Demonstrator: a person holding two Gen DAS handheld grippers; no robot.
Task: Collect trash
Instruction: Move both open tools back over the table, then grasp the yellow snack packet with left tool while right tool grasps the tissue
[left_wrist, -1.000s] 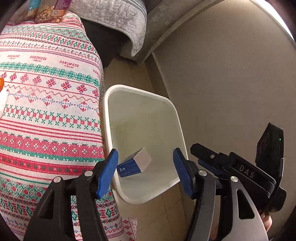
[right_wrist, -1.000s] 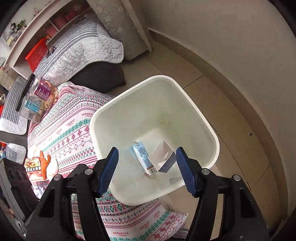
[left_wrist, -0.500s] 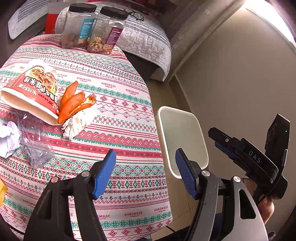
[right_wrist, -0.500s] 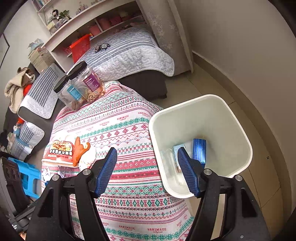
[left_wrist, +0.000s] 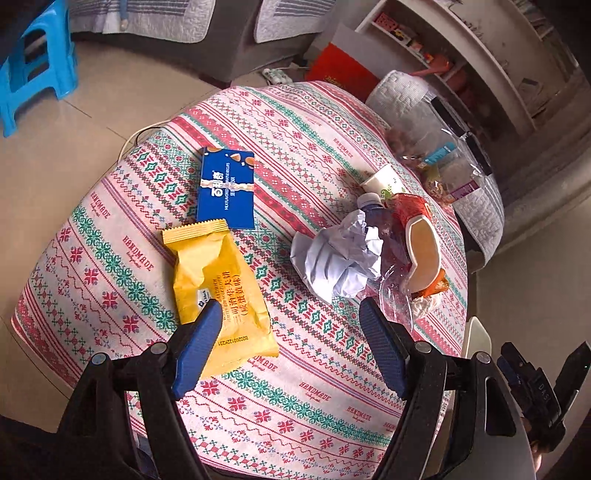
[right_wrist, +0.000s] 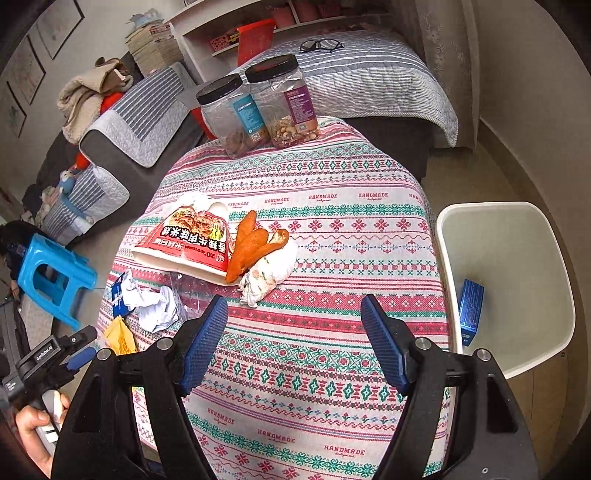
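Observation:
My left gripper (left_wrist: 290, 332) is open and empty above the patterned table, its left finger over a yellow snack packet (left_wrist: 218, 288). A blue box (left_wrist: 226, 186) lies beyond it. Crumpled white paper (left_wrist: 338, 258), clear plastic wrap (left_wrist: 393, 291) and a red noodle cup (left_wrist: 417, 229) lie to the right. My right gripper (right_wrist: 293, 332) is open and empty above the table, short of the noodle cup (right_wrist: 186, 240), orange peels (right_wrist: 253, 243) and a crumpled tissue (right_wrist: 269, 275). The white bin (right_wrist: 517, 280) stands at the right with a blue box (right_wrist: 470, 310) inside.
Two clear jars with black lids (right_wrist: 258, 107) stand at the table's far edge. A blue plastic stool (right_wrist: 51, 273) is on the floor to the left. A bed with a grey quilt (right_wrist: 354, 70) and shelves lie behind the table.
Both grippers swung left, away from the bin and over the table. The left view now faces the yellow packet and blue box; the bin has moved to the right edge.

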